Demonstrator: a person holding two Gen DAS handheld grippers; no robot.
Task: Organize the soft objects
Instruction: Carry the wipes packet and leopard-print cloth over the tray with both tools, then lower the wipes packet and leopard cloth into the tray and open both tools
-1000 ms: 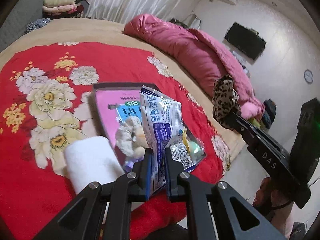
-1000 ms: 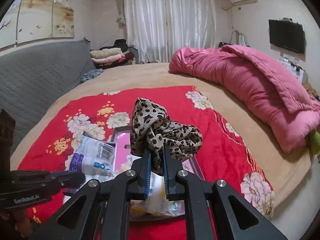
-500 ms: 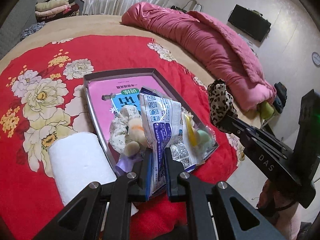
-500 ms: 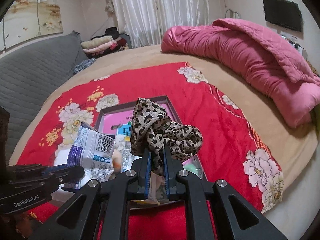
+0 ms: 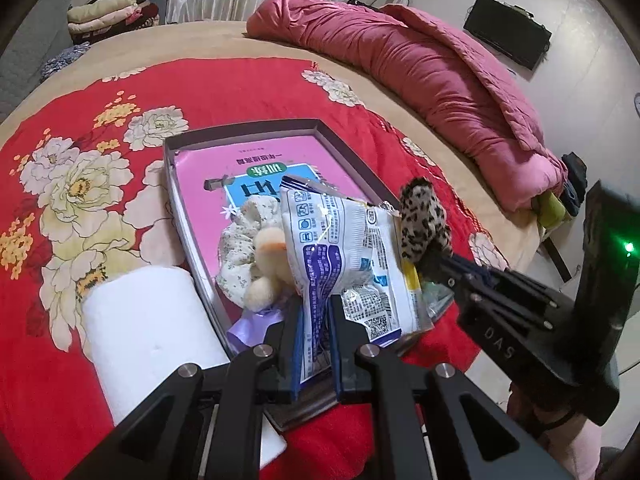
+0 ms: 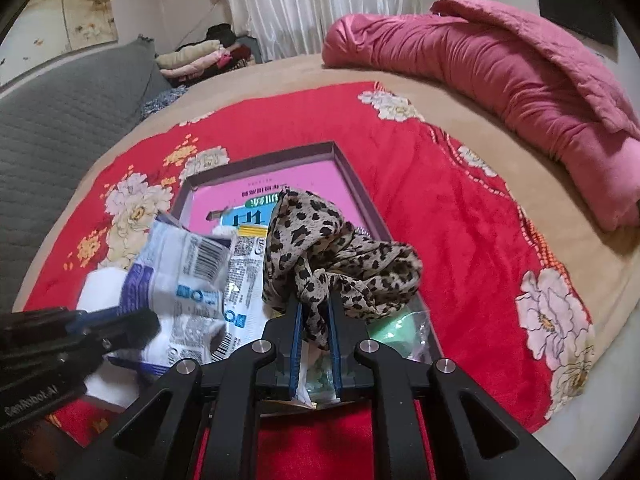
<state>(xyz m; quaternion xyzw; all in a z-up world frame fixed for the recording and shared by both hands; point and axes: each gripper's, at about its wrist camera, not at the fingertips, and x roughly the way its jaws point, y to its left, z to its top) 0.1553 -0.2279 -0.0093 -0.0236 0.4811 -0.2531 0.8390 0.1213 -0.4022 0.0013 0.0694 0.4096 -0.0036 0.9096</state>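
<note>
Rumpled pink quilt (image 5: 420, 60), folded clothes pile (image 5: 108, 14), dark wall television (image 5: 507, 32), white curtains (image 6: 296, 4).

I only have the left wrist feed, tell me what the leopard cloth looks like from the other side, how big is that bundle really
Observer: In the right wrist view, the leopard-print cloth is a loose bunch, gripped by a narrow strand between the right gripper's jaws.
Operator: What's under it?
Observer: A green item in clear wrap lies in the tray just beyond that gripper.
Operator: Anything on the far left I'm missing?
Observer: A grey quilted headboard runs along that side of the bed.
</note>
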